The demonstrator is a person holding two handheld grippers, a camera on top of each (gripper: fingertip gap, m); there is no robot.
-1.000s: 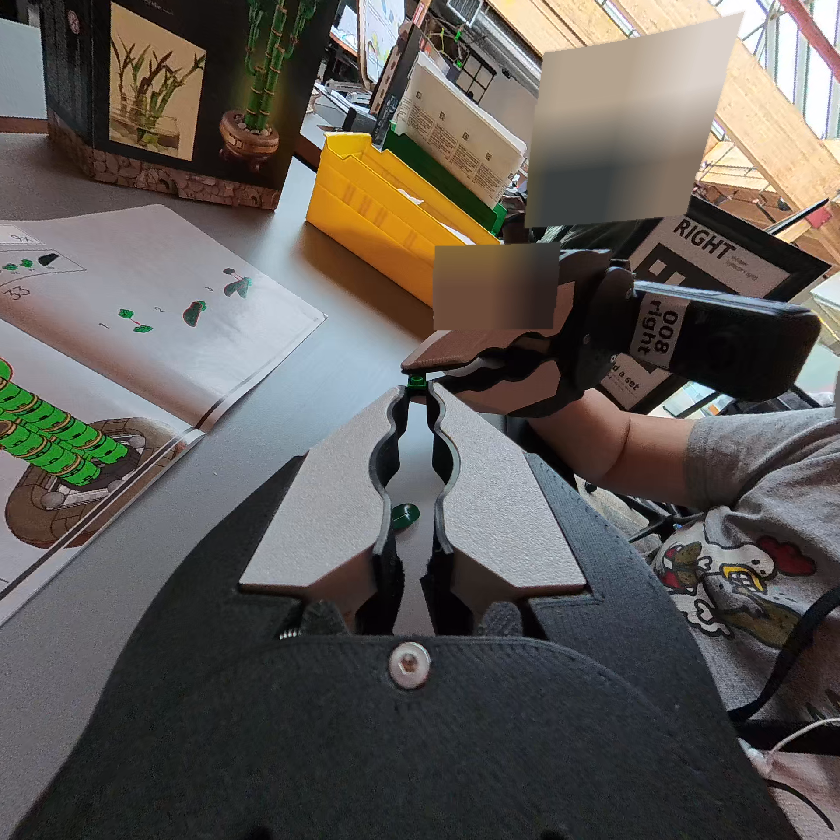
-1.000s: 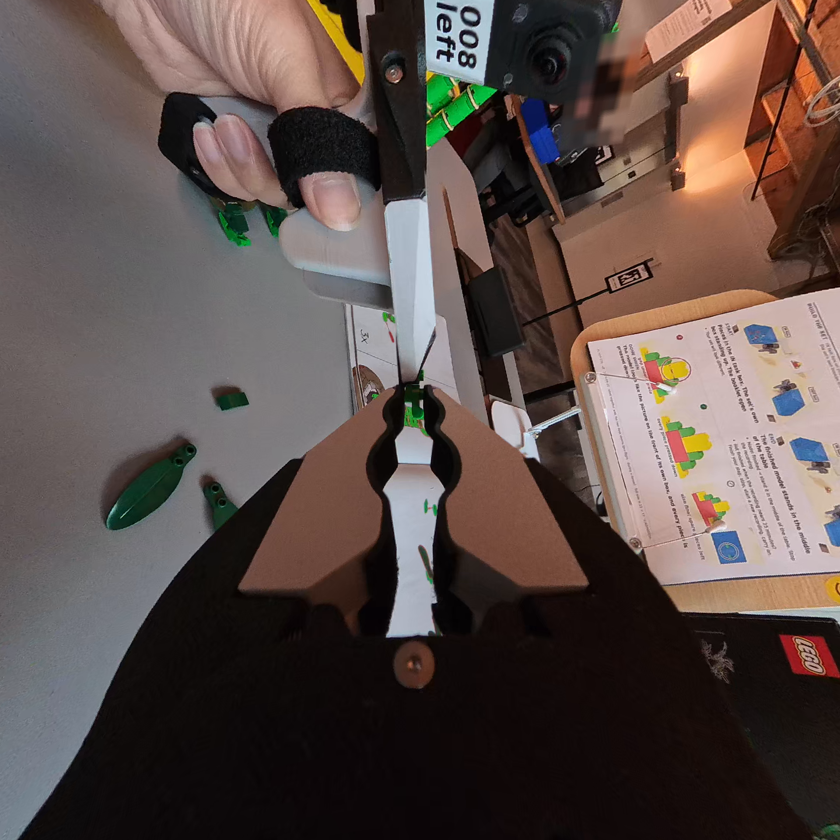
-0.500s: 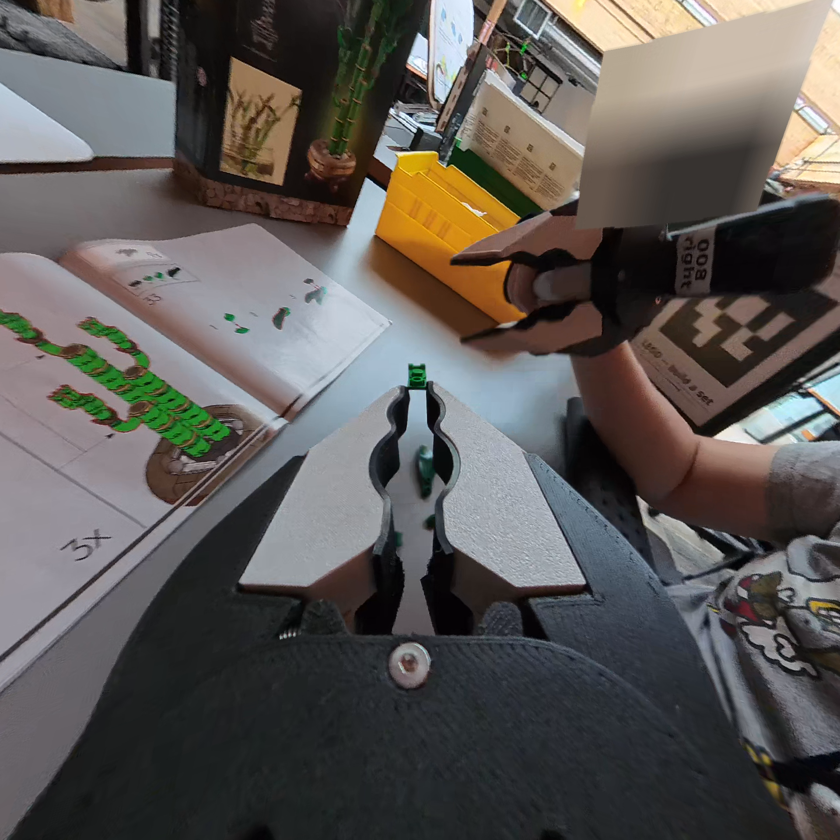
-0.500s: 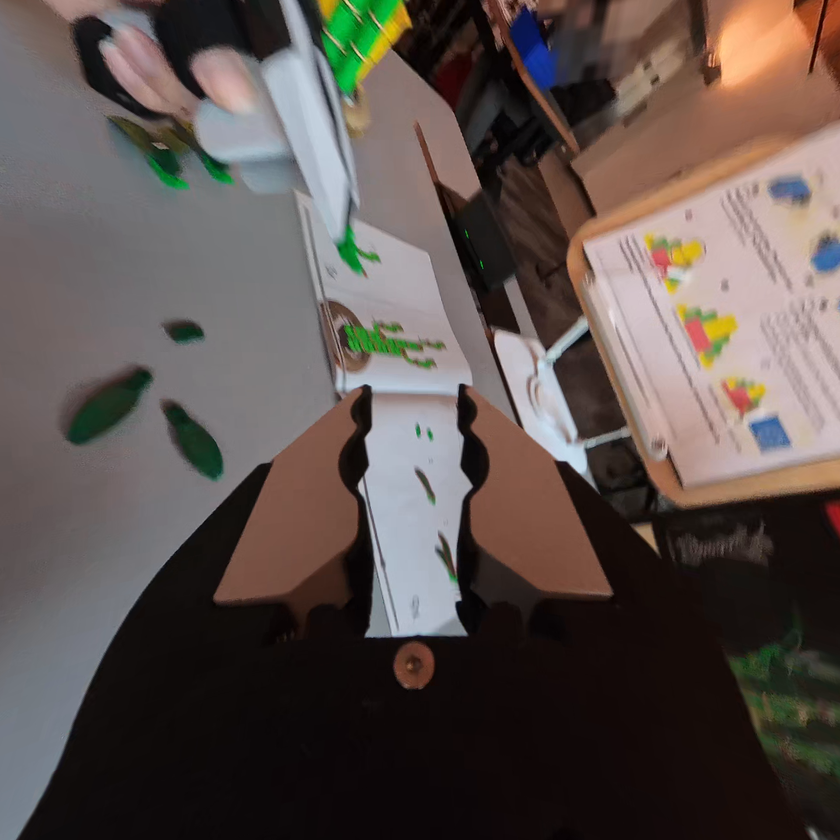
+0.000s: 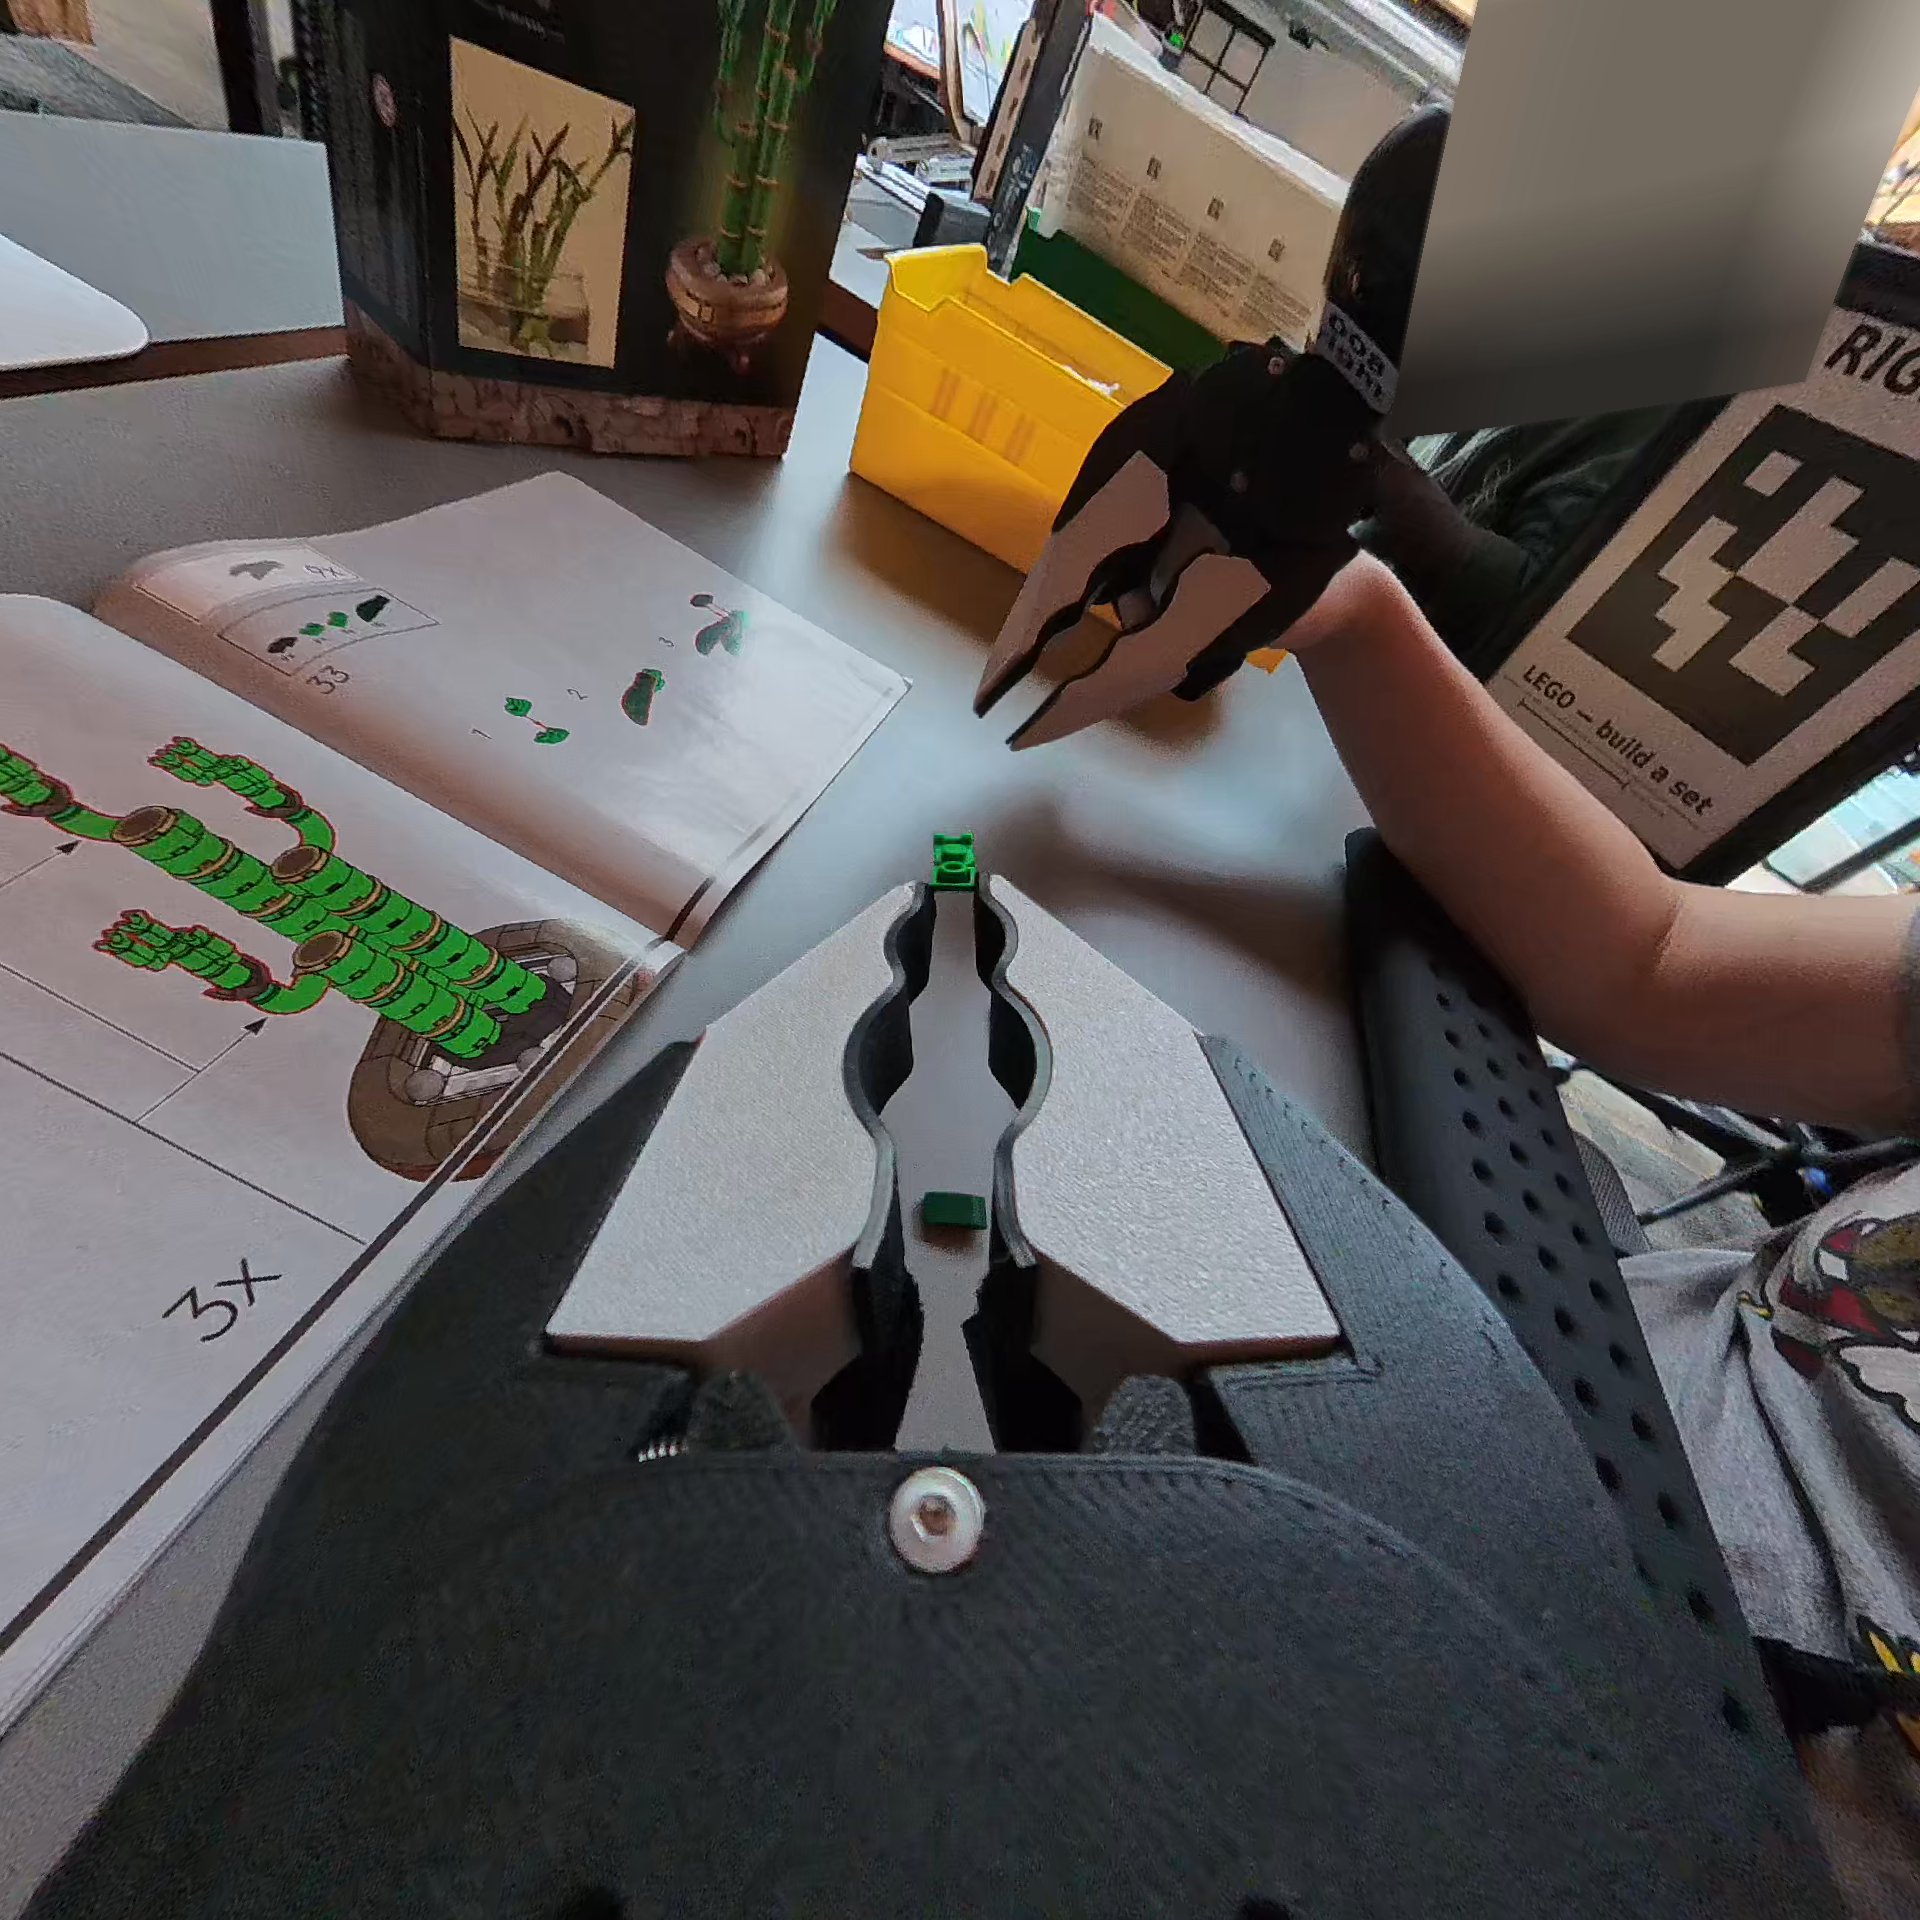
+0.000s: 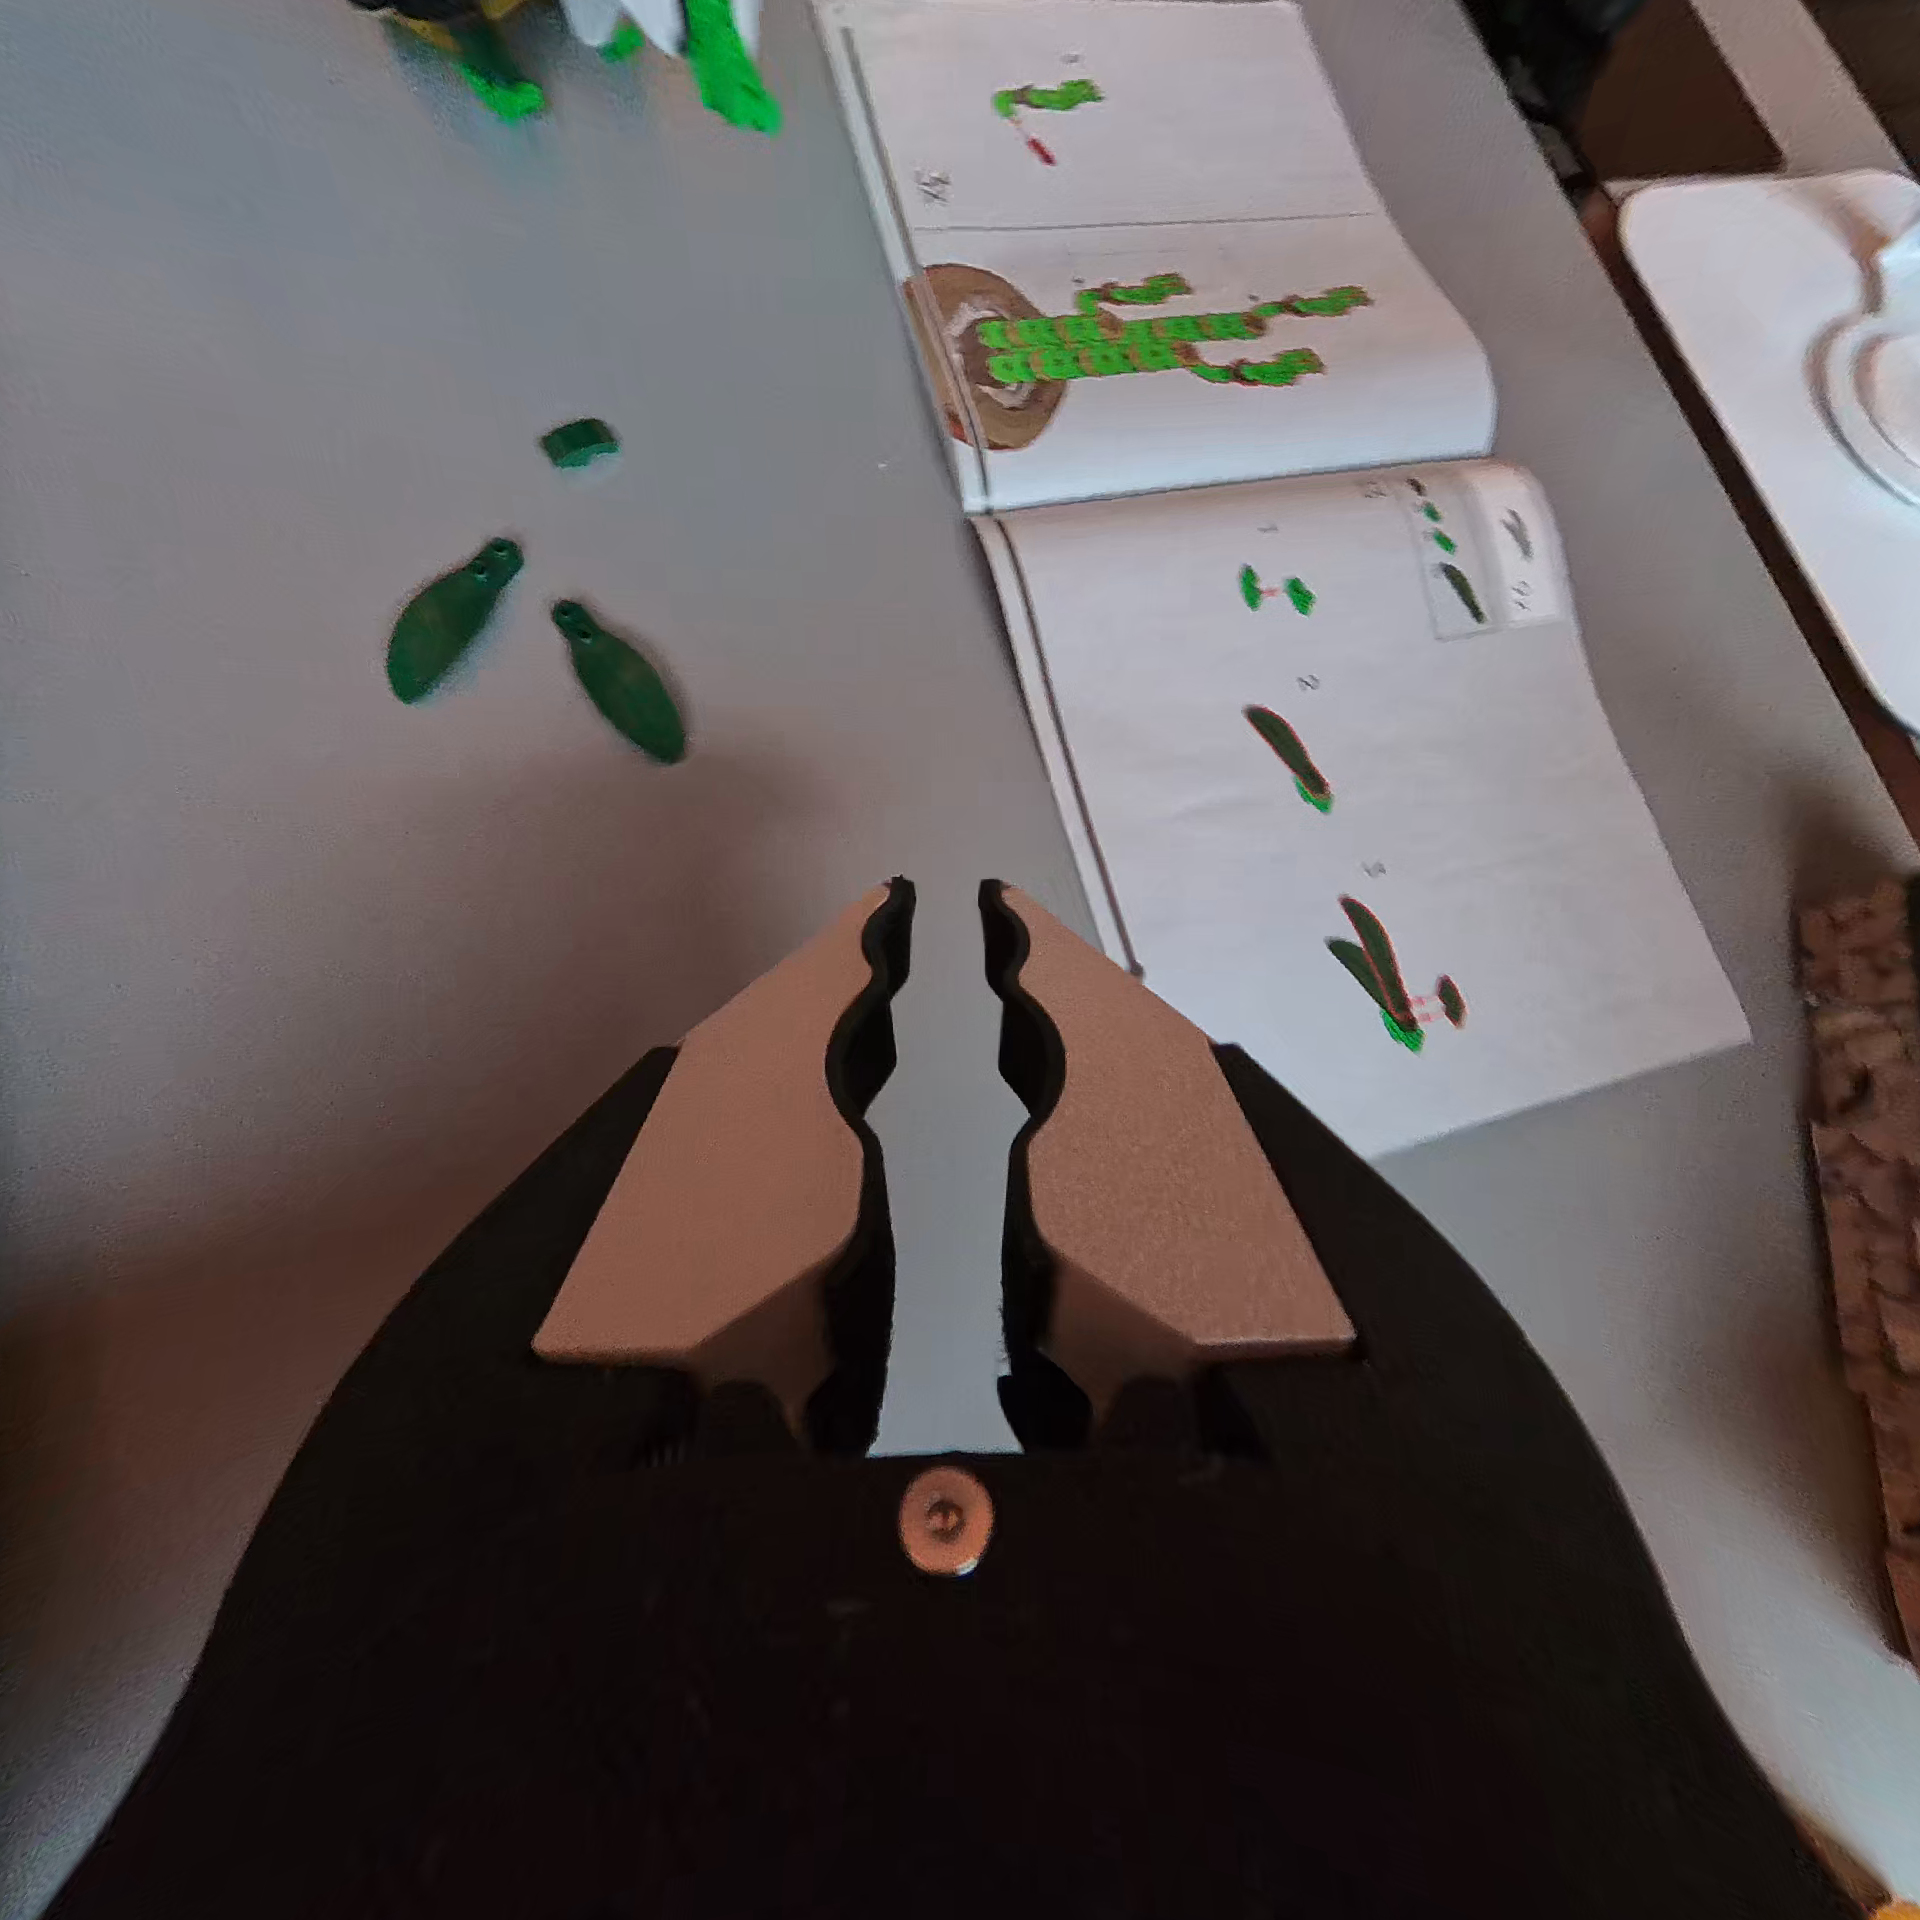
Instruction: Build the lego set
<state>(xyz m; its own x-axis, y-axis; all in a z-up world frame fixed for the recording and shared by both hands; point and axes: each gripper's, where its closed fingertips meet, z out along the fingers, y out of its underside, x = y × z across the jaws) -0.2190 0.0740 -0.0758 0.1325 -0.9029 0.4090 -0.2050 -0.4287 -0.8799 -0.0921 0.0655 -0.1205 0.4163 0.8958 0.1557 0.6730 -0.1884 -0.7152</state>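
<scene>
- Since half a second earlier, the right gripper (image 5: 1023, 722) had swung from level to point down at the table (image 5: 1143, 883) beyond the open instruction booklet (image 5: 499, 665), its fingers slightly apart and empty; a grey patch hid whatever lay behind its handle.
- Left wrist view: the left gripper (image 5: 953, 883) was clamped on a small bright green lego piece (image 5: 952, 861) that poked out past the fingertips, just off the booklet's right edge. A dark green piece (image 5: 953, 1210) lay on the table, seen through the gap between the fingers. Beyond the booklet stood the set's box (image 5: 582, 208) and a yellow bin (image 5: 987, 416), neither visible from the other camera.
- Right wrist view: this blurred frame showed the right gripper (image 6: 945, 888) with a narrow gap between its fingers, beside the booklet (image 6: 1195, 364). Left of the booklet lay two dark green leaf pieces (image 6: 447, 623) and a small dark green piece (image 6: 578, 444). Bright green shapes (image 6: 727, 73), cut off at the top edge, were too smeared to identify.
</scene>
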